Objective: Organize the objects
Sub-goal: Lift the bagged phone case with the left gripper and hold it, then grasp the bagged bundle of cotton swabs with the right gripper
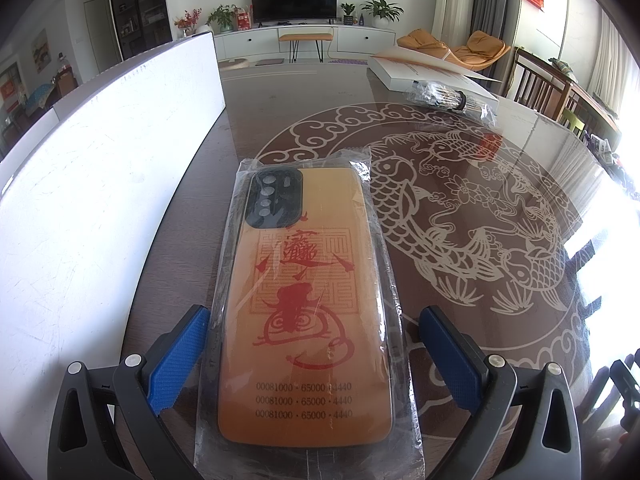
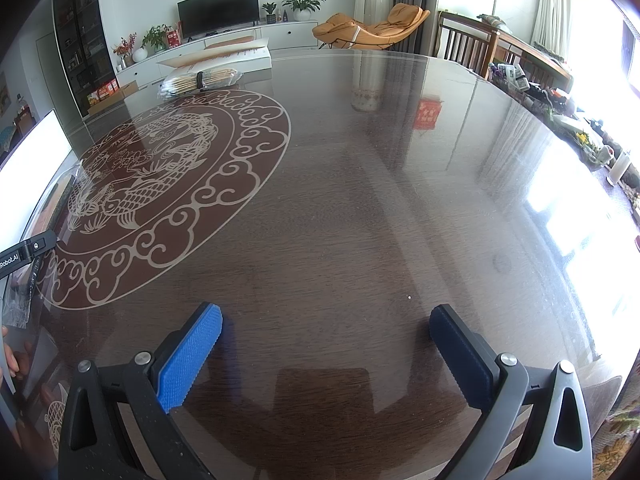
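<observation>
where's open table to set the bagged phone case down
Widest bare wood lies ahead of the right gripper, between the carp medallion and the window-side edge. Crowded spots: the far corner with the white box and wrapped bundle, and the white board beside the phone case.

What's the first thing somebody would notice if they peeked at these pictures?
Probably the orange phone case with red Chinese writing, sealed in a clear plastic bag, lying on the table between the open blue pads of the left gripper. Next comes the big fish-and-cloud pattern on the glossy dark table, just right of the case. The right gripper is open over bare tabletop.
</observation>
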Motion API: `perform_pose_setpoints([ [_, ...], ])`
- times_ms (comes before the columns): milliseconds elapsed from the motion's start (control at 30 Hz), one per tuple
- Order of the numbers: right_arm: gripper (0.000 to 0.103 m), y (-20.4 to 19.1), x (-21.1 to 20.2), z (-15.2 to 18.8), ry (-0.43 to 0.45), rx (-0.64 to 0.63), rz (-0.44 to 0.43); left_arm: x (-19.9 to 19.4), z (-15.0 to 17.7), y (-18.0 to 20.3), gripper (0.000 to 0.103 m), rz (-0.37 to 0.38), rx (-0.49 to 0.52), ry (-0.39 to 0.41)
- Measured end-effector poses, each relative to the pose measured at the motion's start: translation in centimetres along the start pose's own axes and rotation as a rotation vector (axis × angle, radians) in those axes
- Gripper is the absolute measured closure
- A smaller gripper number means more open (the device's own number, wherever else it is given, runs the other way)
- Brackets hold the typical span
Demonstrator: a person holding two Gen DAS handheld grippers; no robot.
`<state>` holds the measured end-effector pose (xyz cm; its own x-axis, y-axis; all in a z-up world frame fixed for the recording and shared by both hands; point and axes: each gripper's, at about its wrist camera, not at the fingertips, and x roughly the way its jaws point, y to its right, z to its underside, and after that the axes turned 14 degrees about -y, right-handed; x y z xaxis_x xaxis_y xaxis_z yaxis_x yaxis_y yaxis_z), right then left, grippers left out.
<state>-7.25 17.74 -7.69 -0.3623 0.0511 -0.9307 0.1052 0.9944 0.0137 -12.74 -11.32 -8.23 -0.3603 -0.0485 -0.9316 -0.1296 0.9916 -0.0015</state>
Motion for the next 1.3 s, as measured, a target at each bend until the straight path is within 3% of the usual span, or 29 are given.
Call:
perform_pose_setpoints([
  [533,0.0,0.5,-0.2,-0.3,-0.001,0.025,-0.013,0.0,0.0,0.0,0.0,0.0,0.0,0.0],
  [633,0.0,0.3,-1.5,-2.8,0.059,0.061,-0.134,0.0,0.0,0.0,0.0,0.0,0.0,0.0],
  [867,0.0,-4.9,0.5,-17.0,0.116,-0.268,-0.247,0.0,0.0,0.0,0.0,0.0,0.0,0.0],
  [1033,0.001,-10.1,4.4,-26.0,0.098,-0.597,-0.114,-0.1,0.1,0.0,0.0,0.0,0.0,0.0],
  [1167,0.003,-14.6,6.9,-30.0,0.081,-0.77,-0.089,0.0,0.1,0.0,0.0,0.0,0.0,0.0],
  [1300,0.003,-19.1,9.6,-31.0,0.066,-0.897,-0.062,0.0,0.0,0.0,0.0,0.0,0.0,0.0],
])
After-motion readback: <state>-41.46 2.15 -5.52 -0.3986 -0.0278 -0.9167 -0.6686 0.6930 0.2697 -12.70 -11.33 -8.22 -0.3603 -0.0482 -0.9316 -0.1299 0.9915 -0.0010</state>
